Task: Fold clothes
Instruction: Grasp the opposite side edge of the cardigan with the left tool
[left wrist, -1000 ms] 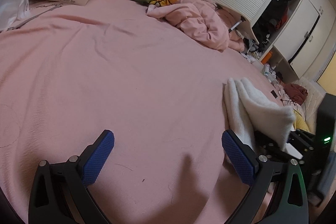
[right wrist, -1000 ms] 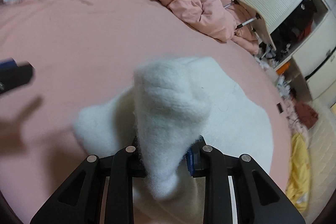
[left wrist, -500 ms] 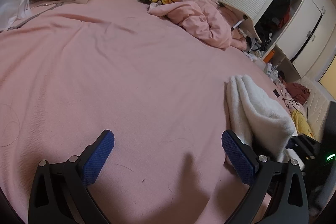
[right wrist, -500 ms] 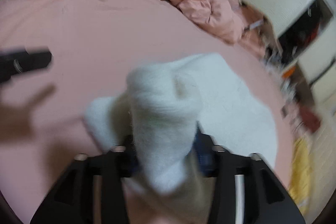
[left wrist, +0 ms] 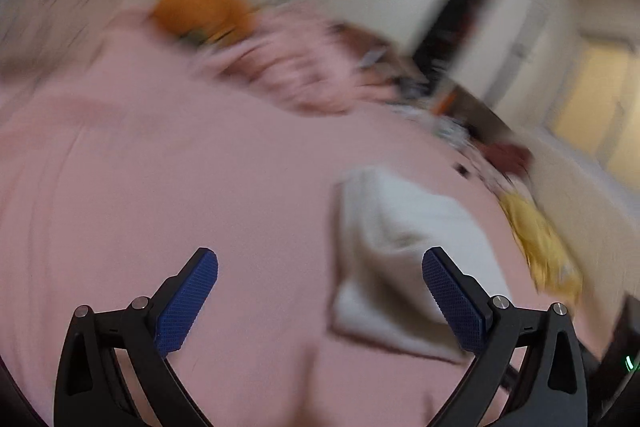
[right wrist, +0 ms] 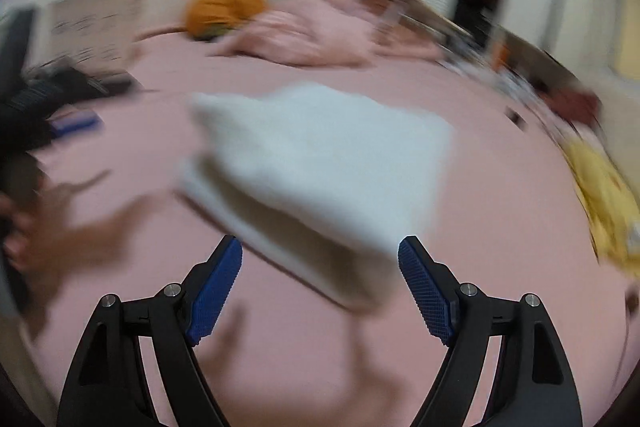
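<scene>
Released since a second ago, white garment lies on the bed; right tool opening, left tool spread empty.

Right gripper jaws opening, empty; left gripper jaws spread wide.

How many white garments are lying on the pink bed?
1. A white fluffy garment lies folded on the pink bed, just ahead of the right gripper. Blur could hide others.
</scene>
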A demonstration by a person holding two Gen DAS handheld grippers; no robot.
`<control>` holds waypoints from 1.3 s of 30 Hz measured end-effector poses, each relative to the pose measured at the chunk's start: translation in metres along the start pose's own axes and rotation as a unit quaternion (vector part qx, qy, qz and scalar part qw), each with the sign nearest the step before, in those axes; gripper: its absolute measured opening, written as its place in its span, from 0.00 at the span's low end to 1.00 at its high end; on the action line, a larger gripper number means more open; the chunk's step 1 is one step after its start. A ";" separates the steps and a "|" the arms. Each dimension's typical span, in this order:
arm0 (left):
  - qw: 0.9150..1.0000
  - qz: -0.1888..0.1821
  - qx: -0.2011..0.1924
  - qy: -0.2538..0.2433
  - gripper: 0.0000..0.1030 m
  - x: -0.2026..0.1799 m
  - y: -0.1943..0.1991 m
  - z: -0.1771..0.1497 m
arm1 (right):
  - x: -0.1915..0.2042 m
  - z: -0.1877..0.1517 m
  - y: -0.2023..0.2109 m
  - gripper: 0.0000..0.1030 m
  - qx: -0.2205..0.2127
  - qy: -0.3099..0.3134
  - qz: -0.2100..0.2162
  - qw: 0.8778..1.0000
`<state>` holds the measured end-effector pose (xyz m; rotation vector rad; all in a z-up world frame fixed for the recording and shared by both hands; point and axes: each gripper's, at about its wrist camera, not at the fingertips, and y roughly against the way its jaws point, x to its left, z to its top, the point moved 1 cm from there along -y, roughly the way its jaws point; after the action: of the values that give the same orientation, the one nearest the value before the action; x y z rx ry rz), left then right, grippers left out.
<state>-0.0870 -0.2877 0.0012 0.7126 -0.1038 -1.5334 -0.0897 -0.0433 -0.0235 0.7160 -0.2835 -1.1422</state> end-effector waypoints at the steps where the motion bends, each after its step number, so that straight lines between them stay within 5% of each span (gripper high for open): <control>1: 0.999 -0.005 0.013 -0.039 0.99 -0.011 -0.007 0.004 | -0.008 -0.004 -0.003 0.78 0.002 -0.010 -0.006 1.000; 3: 0.991 -0.009 0.047 -0.128 0.97 -0.037 -0.027 0.009 | -0.022 -0.011 -0.010 0.78 0.005 -0.027 -0.023 0.999; 5: 0.984 -0.043 0.066 -0.163 0.82 -0.054 -0.038 0.011 | -0.026 -0.014 -0.016 0.78 0.006 -0.039 -0.019 0.999; 8: 0.979 -0.098 0.080 -0.158 0.81 -0.069 -0.048 0.018 | -0.036 -0.015 -0.030 0.78 0.017 -0.084 -0.002 0.996; 9: 0.978 -0.096 0.090 -0.163 0.79 -0.072 -0.055 0.019 | -0.039 -0.014 -0.035 0.78 0.024 -0.102 0.007 0.994; 11: 0.974 -0.083 0.123 -0.169 0.58 -0.074 -0.076 0.017 | -0.041 -0.015 -0.039 0.78 0.030 -0.124 0.019 0.992; 16: 0.976 -0.084 0.166 -0.112 0.50 -0.055 -0.099 0.016 | -0.043 -0.008 -0.051 0.78 0.026 -0.135 0.019 0.990; 18: 0.976 -0.104 0.164 -0.099 0.45 -0.052 -0.096 0.014 | -0.041 -0.008 -0.057 0.63 0.031 -0.134 0.019 0.990; 19: 0.976 -0.110 0.169 -0.088 0.40 -0.049 -0.097 0.014 | -0.041 -0.008 -0.060 0.46 0.038 -0.133 0.019 0.990; 21: 0.974 -0.106 0.186 -0.068 0.25 -0.040 -0.104 0.008 | -0.042 -0.007 -0.064 0.42 0.050 -0.134 0.009 0.990; 27: 0.974 -0.151 0.152 0.075 0.20 0.003 -0.090 -0.003 | -0.048 -0.008 -0.048 0.29 0.028 -0.133 0.010 0.991; 30: 0.972 -0.140 0.164 0.093 0.19 0.007 -0.093 -0.019 | -0.042 -0.019 -0.067 0.28 0.069 -0.114 0.002 0.991; 34: 0.973 -0.143 0.143 0.113 0.19 0.010 -0.086 -0.018 | -0.049 -0.014 -0.039 0.26 0.013 -0.122 0.008 0.992; 37: 0.973 -0.132 0.156 0.106 0.19 0.012 -0.087 -0.021 | -0.045 -0.028 -0.061 0.28 0.067 -0.120 0.011 0.991; 39: 0.977 -0.113 0.162 0.079 0.22 0.007 -0.085 -0.020 | -0.051 -0.027 -0.054 0.36 0.057 -0.134 0.028 0.989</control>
<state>-0.1507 -0.2768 -0.0584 1.1359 -0.1607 -1.6889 -0.1347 0.0001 -0.0710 0.6506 -0.5965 -1.1752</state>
